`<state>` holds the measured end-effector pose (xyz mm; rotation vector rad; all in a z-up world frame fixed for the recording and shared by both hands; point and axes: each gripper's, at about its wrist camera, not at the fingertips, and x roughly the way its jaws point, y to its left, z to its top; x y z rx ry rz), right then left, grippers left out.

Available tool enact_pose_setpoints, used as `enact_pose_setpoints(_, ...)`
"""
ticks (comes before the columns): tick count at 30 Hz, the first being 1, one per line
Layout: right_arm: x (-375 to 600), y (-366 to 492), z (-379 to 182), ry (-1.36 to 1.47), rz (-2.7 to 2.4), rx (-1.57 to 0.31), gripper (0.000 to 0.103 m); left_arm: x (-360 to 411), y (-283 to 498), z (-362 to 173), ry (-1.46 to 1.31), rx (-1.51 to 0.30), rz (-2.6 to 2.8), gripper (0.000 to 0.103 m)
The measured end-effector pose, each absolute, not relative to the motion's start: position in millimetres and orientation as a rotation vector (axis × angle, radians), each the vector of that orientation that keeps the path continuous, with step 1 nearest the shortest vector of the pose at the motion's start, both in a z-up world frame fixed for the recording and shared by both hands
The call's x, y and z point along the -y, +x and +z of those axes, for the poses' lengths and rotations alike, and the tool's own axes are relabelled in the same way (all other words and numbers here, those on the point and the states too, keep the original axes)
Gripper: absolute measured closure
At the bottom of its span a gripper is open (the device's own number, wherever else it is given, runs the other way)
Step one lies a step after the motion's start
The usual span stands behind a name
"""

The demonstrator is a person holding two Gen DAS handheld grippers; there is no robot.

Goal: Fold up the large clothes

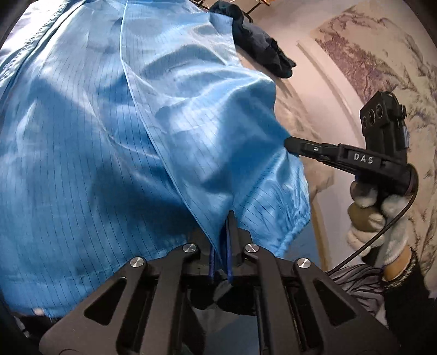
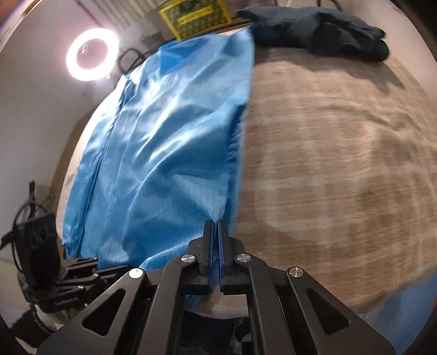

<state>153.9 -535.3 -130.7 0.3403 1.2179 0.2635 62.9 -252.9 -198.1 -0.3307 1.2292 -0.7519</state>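
The blue garment point(image 2: 164, 153) lies spread on a tan cloth-covered surface point(image 2: 341, 163), its long axis running away from both cameras toward the far edge, seams and thin pinstripes following that line. Its gathered hem point(image 1: 289, 229) is at the near end. The left gripper point(image 1: 228, 218) is clamped on the fabric beside that hem. The right gripper point(image 2: 215, 226) is pinched together on the garment's near right edge; a gloved hand point(image 1: 374, 218) holds it. A dark garment point(image 2: 316, 30) sits bunched at the far edge. A ring light point(image 2: 92, 54) glows against the white wall, near a yellow box point(image 2: 195, 16).
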Motion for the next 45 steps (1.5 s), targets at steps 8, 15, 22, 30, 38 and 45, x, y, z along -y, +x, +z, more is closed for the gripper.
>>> enact_pose_setpoints(8,524,146,-144,0.288,0.373,-1.297,0.098,240,47,-180,-0.215,-1.18,-0.698,0.097)
enact_pose_setpoints(15,566,140,-112,0.421,0.344,-1.143,0.098,239,16,-144,-0.17,-1.05,-0.71,0.096)
enact_pose_setpoints(22,612,129,-79,0.553,0.294,-0.965,0.086,270,-8,-111,-0.142,-0.966,-0.736,0.093)
enact_pose_setpoints(30,643,125,-67,0.669,0.258,-0.877,0.086,324,3,-119,-0.063,-1.007,-0.816,0.056)
enact_pose_setpoints(38,677,117,-48,0.755,0.264,-0.754,0.07,388,25,-168,0.154,-1.093,-0.73,0.055)
enact_pose_setpoints(45,696,124,-58,0.826,0.252,-0.752,0.07,389,34,-182,0.219,-1.032,-0.681,0.07)
